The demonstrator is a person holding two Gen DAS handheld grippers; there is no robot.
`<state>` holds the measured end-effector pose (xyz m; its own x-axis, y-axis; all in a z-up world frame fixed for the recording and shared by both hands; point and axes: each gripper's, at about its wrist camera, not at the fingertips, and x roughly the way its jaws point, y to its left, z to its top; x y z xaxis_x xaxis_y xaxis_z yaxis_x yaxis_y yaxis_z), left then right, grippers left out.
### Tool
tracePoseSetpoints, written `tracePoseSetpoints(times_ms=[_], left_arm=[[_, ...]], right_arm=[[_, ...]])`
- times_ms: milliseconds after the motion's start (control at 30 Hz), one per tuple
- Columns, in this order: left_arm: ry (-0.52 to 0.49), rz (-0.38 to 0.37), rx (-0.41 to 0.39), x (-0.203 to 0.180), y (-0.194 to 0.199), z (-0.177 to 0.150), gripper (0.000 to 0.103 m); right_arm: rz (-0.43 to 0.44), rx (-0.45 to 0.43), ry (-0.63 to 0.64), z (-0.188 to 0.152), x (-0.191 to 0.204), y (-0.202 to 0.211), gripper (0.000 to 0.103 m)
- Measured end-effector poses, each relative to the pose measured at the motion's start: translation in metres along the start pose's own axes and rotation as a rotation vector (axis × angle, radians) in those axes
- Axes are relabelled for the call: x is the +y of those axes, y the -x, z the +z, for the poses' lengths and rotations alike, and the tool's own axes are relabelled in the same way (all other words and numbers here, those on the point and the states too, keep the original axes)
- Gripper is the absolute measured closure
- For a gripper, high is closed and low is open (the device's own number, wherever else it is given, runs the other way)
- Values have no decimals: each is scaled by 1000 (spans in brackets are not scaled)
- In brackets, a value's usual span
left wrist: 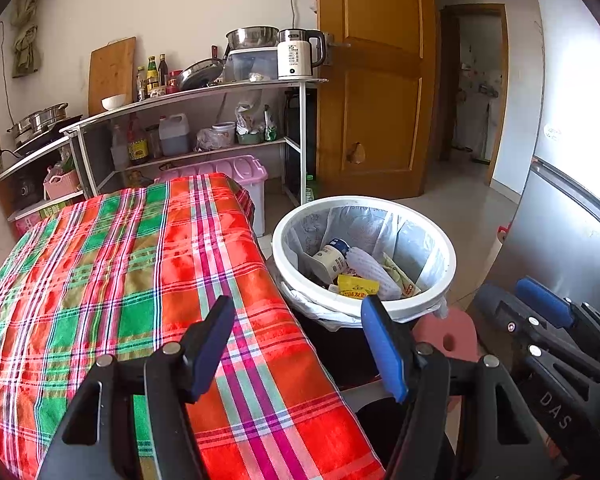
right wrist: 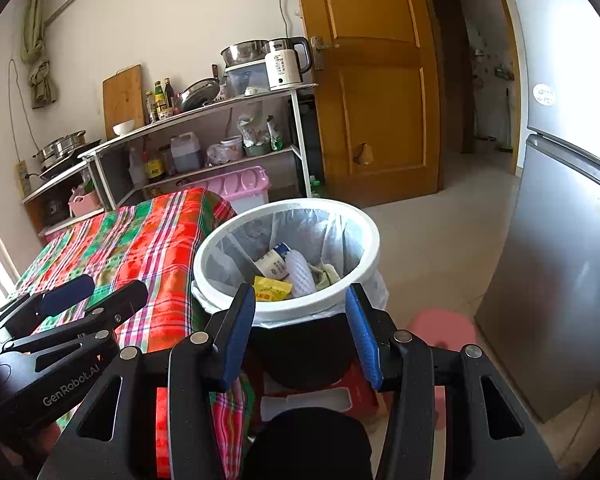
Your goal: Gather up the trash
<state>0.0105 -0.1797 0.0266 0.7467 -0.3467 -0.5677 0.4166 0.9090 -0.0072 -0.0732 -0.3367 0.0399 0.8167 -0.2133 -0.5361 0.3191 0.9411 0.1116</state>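
Trash bin [right wrist: 288, 312] on red stool [right wrist: 356, 392]; stool visible right wrist only.

A: What's behind, 12 o'clock?
B: Wooden door [left wrist: 374, 80], ajar. White kettle [left wrist: 296, 54] on the shelf [left wrist: 236, 86] at 11, steel bowl [left wrist: 252, 37] just beside it.
A: 10 o'clock?
B: Cutting board [left wrist: 112, 74] leaning on the wall, sauce bottles [left wrist: 156, 72] nr it. Fridge [right wrist: 560, 260] at 3. Plaid cloth [left wrist: 140, 280] on the counter, 9.
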Motion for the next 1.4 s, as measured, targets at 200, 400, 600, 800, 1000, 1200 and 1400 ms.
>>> tracePoseSetpoints(times_ms=[200, 400, 600, 800, 1000, 1200, 1400], left_arm=[[4, 1, 4, 1, 0, -1, 35], [7, 3, 5, 2, 1, -2, 35], [5, 4, 5, 3, 1, -1, 35], [4, 5, 5, 2, 1, 0, 35], [7, 6, 7, 2, 1, 0, 35], [8, 9, 7, 2, 1, 0, 35], [8, 12, 6, 1, 1, 0, 35]], right_arm=[[4, 3, 1, 0, 0, 0, 55], [2, 3, 0, 0, 0, 0, 55], [6, 0, 2, 2, 2, 0, 55], [6, 1, 2, 2, 3, 0, 55], [9, -4, 4, 3, 4, 0, 55], [9, -4, 1, 3, 3, 0, 55], [9, -5, -1, 2, 3, 0, 55]])
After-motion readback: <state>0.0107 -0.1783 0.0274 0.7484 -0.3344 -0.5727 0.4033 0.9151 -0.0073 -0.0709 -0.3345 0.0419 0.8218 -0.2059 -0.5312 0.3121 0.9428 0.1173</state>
